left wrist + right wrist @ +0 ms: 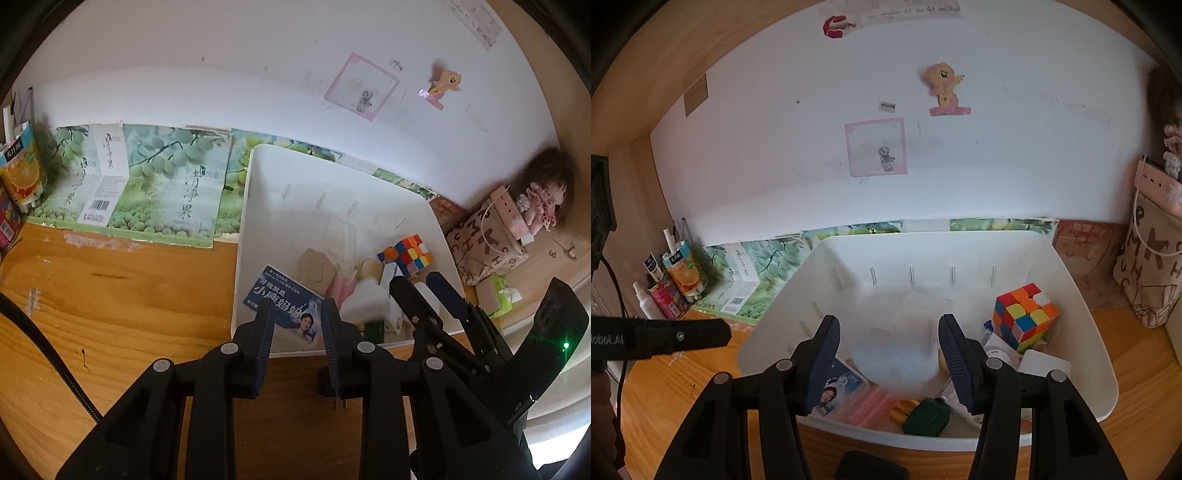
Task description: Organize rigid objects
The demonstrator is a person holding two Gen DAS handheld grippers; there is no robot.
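A white bin (251, 206) (960, 236) stands on the wooden desk (110, 295). In it lie a colour cube (406, 254) (1023, 317), a blue printed box (280, 299) (846, 380), a pink ridged piece (871, 406), a dark green case (927, 417) and a clear plastic box (923, 306). My left gripper (297, 328) (726, 336) hovers at the bin's near-left edge, shut, nothing between its fingers. My right gripper (891, 354) (424, 291) is over the bin, open. A blurred whitish object (894, 354) shows in its gap, free of the pads.
Against the wall lean green grape-print boards (166, 188). A juice carton (22, 173) (685, 273) and small bottles stand far left. A lettered bag (487, 243) (1148, 273), a doll (546, 195) and a green tissue pack (498, 295) crowd the right.
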